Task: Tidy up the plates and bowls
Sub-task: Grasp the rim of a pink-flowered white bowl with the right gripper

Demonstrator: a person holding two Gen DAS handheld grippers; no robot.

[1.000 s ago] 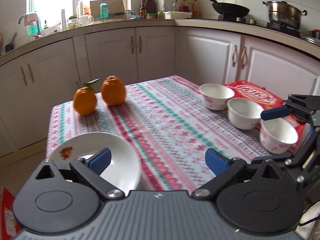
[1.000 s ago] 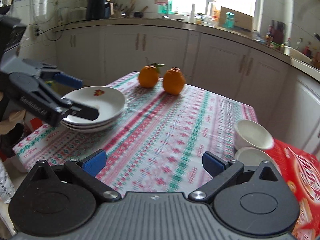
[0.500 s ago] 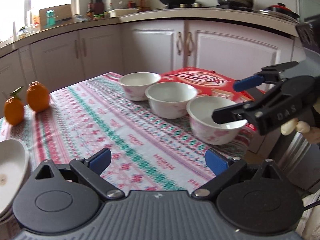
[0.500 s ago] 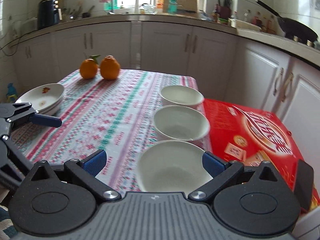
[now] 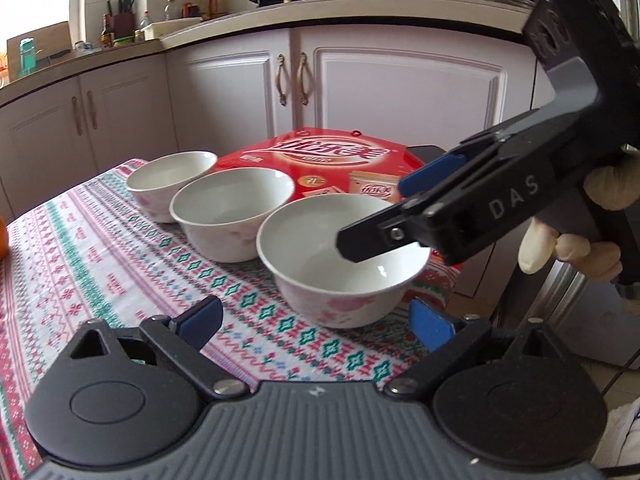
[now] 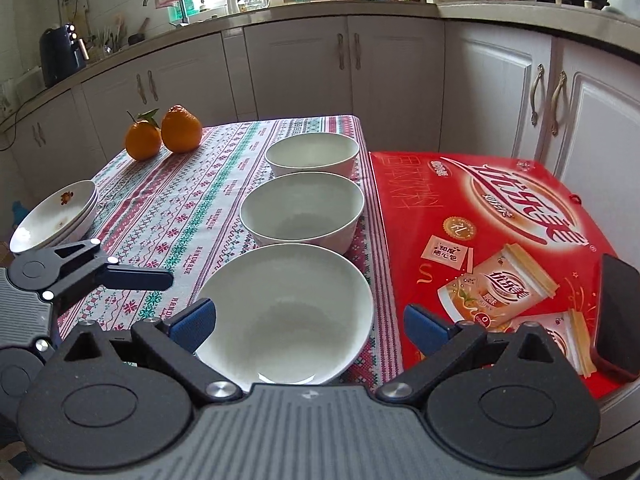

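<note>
Over the near bowl (image 6: 288,312) on the bench (image 6: 176,208), the open right claw (image 6: 310,322) should pinch one side of the rim gently, while the open left claw (image 5: 316,320) waits empty.

Your left tongs (image 5: 316,322) are black plastic: two round pivot discs, a ribbed grey centre plate with a small white mark, silver screws at the linkage joints and blue pads (image 5: 200,318) on the fingertips. Your right tongs (image 6: 308,324) are built the same way — matching discs, ribbed plate, silver screws and blue pads (image 6: 194,322). Seen side-on from the left wrist camera, the right tongs carry the pale letters "DAS" on a grey-black arm, with a screw near the tip. Your right hand (image 5: 576,240) wears a cream glove — its fingertips show against the black handle.
</note>
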